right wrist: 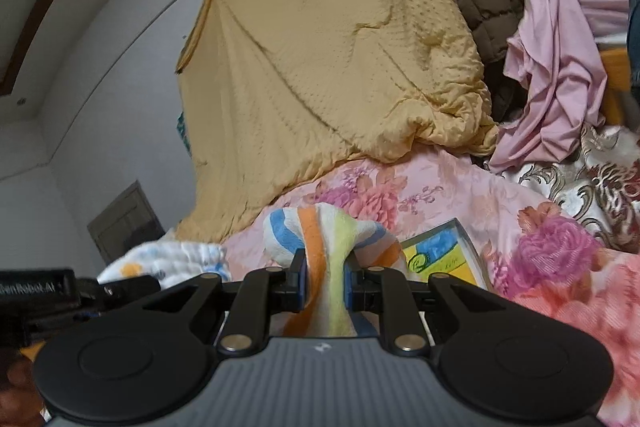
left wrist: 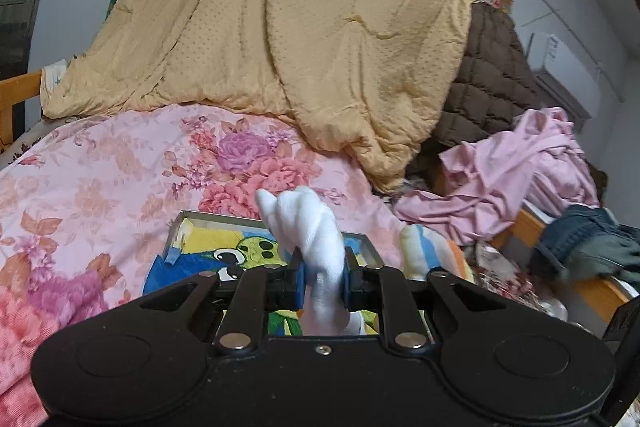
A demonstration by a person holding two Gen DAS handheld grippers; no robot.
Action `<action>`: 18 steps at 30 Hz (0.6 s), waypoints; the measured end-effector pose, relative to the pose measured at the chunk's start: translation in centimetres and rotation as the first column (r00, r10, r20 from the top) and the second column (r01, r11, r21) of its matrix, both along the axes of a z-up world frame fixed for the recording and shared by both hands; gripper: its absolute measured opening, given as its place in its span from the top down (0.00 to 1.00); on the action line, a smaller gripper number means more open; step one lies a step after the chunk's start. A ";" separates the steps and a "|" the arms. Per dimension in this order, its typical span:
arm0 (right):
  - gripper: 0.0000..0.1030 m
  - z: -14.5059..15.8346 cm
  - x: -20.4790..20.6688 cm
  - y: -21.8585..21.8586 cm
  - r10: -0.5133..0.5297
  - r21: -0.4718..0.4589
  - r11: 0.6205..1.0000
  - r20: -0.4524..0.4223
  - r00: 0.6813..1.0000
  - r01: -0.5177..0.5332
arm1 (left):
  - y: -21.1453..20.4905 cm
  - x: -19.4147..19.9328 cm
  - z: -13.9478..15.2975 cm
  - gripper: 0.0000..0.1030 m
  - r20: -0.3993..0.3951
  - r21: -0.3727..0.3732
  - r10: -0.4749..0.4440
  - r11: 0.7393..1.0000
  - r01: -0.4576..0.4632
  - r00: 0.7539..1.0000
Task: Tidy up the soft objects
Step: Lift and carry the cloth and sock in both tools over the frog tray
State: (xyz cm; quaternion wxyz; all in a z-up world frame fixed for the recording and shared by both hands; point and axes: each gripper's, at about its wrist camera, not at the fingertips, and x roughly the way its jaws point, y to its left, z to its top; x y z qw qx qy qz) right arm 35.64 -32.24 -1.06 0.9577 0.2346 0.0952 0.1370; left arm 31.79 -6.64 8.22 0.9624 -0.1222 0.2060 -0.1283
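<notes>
My left gripper (left wrist: 323, 281) is shut on a white cloth (left wrist: 310, 227), holding it above a shallow tray with a cartoon picture (left wrist: 208, 247) that lies on the pink floral bedspread (left wrist: 100, 179). My right gripper (right wrist: 325, 281) is shut on a striped towel (right wrist: 320, 231) with blue, orange and yellow bands, held just left of the same tray (right wrist: 440, 251). The striped towel also shows at the right of the left wrist view (left wrist: 424, 247). A white patterned cloth (right wrist: 168, 259) shows at the left of the right wrist view.
A large tan quilt (left wrist: 280, 27) hangs at the back of the bed. A brown quilted jacket (left wrist: 488, 79), a heap of pink clothes (left wrist: 520, 167) and dark jeans (left wrist: 588, 243) lie to the right along the wooden bed rail (left wrist: 532, 231).
</notes>
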 end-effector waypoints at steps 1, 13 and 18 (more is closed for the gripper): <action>0.81 -0.3 0.6 -0.4 -0.001 0.013 1.000 -0.005 1.000 0.001 | -0.3 1.1 -0.3 0.82 -0.009 -0.001 0.007 1.000 -0.007 1.000; 0.81 -3.0 5.9 -1.7 -0.028 0.061 0.998 -0.041 0.999 0.030 | -3.4 11.0 -6.1 0.82 -0.117 -0.039 0.037 0.998 -0.042 0.992; 0.81 -4.7 8.1 -1.1 -0.030 0.042 0.998 -0.130 0.991 0.035 | -3.9 13.0 -8.3 0.82 -0.154 -0.018 0.058 0.998 -0.062 0.986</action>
